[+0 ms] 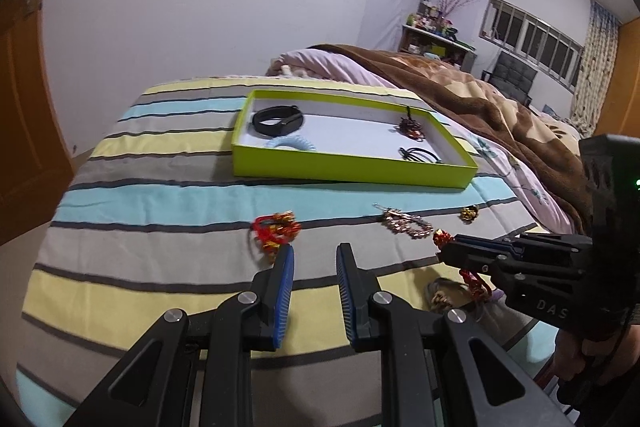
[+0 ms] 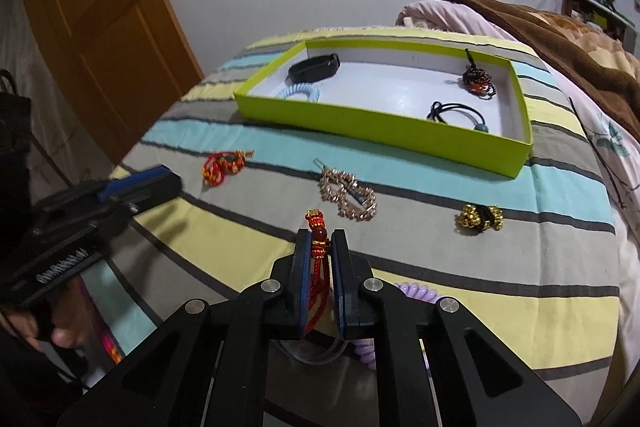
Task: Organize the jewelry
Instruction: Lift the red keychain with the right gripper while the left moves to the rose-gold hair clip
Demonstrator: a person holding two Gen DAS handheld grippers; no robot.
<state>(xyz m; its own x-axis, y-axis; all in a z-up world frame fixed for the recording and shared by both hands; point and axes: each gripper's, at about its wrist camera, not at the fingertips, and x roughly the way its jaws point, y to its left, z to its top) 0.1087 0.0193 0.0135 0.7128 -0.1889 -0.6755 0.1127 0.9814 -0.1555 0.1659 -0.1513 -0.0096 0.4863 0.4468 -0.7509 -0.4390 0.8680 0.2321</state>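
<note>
Well, at the far left of the striped bed cover [image 2: 480, 291] the left gripper [image 1: 315, 255] hangs with its blue pads apart and nothing between them, just short of a red-and-gold knotted bracelet [image 2: 224, 165] lying on a grey stripe. Next along lies a rose-gold chain hair clip [image 2: 347, 197], flat on the cover, apart from the bracelet. In front of it the right gripper [image 2: 320, 239] has its pads clamped on a red cord bracelet with an amber bead [image 2: 319, 251]; the gold-trimmed knot sticks out past the fingertips and the cords trail back between the pads. A lilac spiral hair tie [image 2: 416, 293] shows just behind that gripper's right finger. Further right sits a small gold bead cluster [image 2: 479, 218] on the grey stripe. Behind all of these stands the green tray [image 2: 372, 127], and in it, from left to right: a pale blue spiral tie [image 2: 299, 93] by the near wall, a black wristband [image 2: 315, 67], a dark beaded bracelet [image 2: 478, 81], and a black elastic with a teal bead [image 2: 456, 111]
</note>
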